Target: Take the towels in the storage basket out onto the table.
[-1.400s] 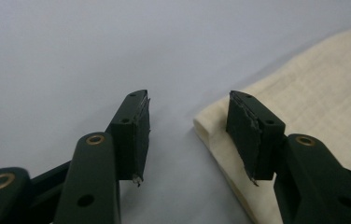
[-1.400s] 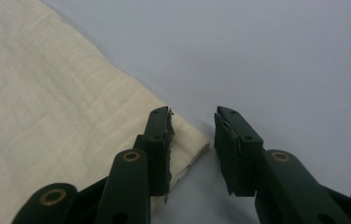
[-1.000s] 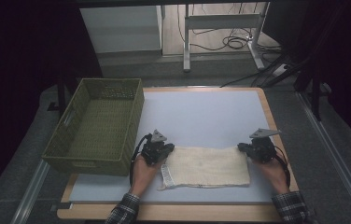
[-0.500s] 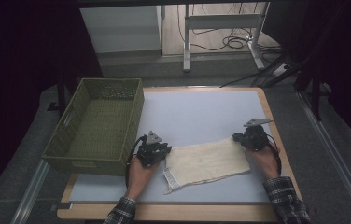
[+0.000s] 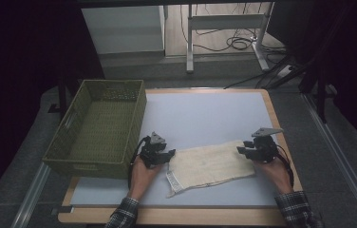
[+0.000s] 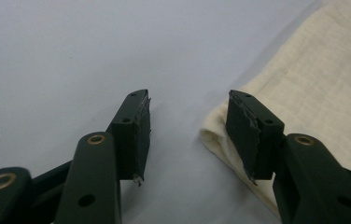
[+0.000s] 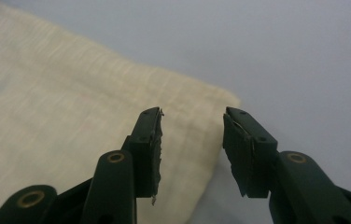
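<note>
A cream cloth [image 5: 212, 164] lies flat and slightly slanted on the pale table mat [image 5: 205, 114], with a small label at its near left corner. My left gripper [image 5: 170, 155] sits at the cloth's left end. Its jaws have just been opening and stand apart [image 6: 188, 100], with the cloth's rolled edge [image 6: 323, 84] beside the right jaw and nothing pinched. My right gripper [image 5: 241, 150] is at the cloth's right end. It has also just been opening [image 7: 192, 116], and the cloth's corner [image 7: 61, 93] lies under and left of the gap.
A green woven basket [image 5: 100, 128] stands at the table's left side, close behind my left gripper. The table's wooden edge [image 5: 167, 216] runs along the front. Table legs and cables [image 5: 233, 42] lie on the floor beyond the far edge.
Both grippers have let go of the cloth. The right hand first carried its end away from the person, so the cloth now lies slanted instead of straight.
</note>
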`<state>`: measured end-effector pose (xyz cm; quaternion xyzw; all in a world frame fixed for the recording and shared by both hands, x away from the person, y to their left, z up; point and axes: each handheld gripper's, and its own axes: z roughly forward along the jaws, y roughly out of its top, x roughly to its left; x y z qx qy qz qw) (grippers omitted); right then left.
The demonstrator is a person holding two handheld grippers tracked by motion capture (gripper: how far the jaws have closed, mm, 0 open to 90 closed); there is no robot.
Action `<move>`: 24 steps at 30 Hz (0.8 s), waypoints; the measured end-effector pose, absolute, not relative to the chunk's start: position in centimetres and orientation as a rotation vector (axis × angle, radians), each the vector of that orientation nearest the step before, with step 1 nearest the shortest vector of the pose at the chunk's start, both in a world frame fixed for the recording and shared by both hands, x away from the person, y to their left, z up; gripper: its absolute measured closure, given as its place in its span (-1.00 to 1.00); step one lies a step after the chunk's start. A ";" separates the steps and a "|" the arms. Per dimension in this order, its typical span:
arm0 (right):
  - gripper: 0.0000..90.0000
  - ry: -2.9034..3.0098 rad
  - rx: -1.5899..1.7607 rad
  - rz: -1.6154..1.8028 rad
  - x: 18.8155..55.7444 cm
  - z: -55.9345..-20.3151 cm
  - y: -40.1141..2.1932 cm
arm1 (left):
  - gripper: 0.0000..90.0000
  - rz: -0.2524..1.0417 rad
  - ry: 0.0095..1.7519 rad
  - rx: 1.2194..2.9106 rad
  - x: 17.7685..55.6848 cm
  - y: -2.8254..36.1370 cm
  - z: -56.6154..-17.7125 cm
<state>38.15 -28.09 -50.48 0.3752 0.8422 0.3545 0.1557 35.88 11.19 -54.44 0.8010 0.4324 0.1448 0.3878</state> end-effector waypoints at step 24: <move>0.10 2.670 0.841 1.123 32.0 -51.4 -19.3 | 0.15 0.361 1.108 2.027 35.9 11.3 -54.6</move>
